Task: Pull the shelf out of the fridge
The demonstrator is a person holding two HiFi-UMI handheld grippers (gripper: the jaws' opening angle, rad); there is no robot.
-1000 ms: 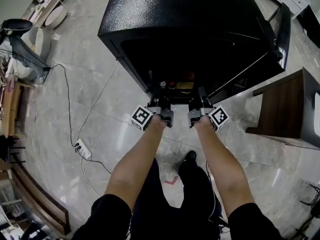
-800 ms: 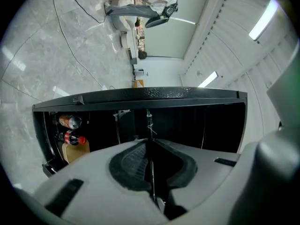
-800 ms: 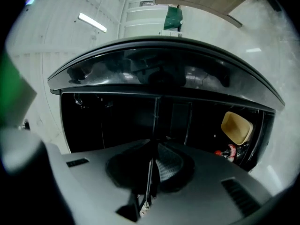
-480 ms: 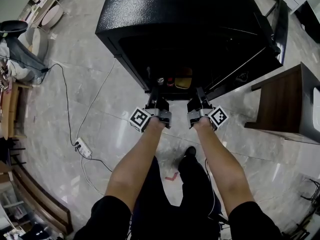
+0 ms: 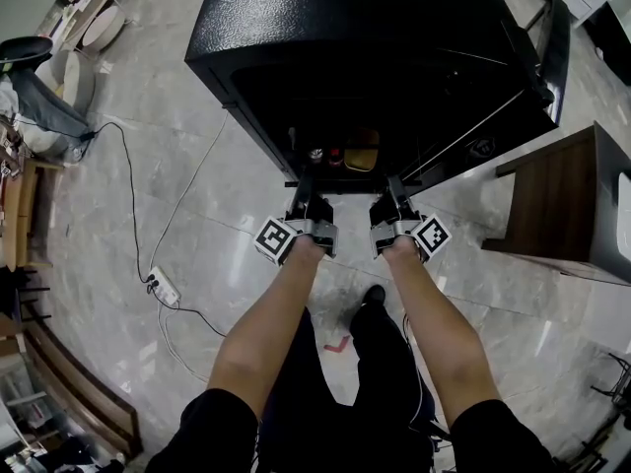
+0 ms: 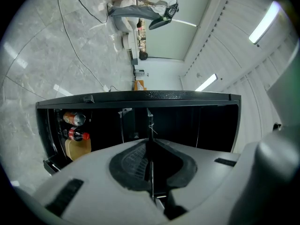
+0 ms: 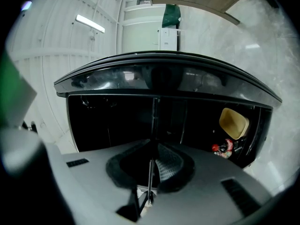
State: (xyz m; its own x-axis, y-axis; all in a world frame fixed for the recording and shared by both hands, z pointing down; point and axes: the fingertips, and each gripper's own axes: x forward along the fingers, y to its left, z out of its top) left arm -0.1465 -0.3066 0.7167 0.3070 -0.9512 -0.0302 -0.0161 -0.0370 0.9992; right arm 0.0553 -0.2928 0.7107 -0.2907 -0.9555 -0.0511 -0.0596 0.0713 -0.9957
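Note:
The black fridge [image 5: 345, 28] stands open, its door [image 5: 537, 77] swung to the right. The shelf's thin front edge [image 5: 347, 181] sticks out of the opening. My left gripper [image 5: 304, 189] and right gripper [image 5: 392, 189] are side by side, each shut on that edge. In the left gripper view the shelf [image 6: 150, 121] shows edge-on as a thin line pinched between the pads of the left gripper [image 6: 151, 146]. The right gripper view shows the same: the shelf [image 7: 153, 116] runs into the closed right gripper [image 7: 152, 149].
Inside the fridge are a red-capped bottle [image 6: 75, 135], a can [image 6: 74, 118] and a tan container [image 6: 78, 148]. A wooden cabinet [image 5: 562, 205] stands right of the door. A power strip [image 5: 164, 292] with cables lies on the marble floor at the left.
Both grippers have drawn back toward me with the shelf edge, which now shows further out of the fridge opening.

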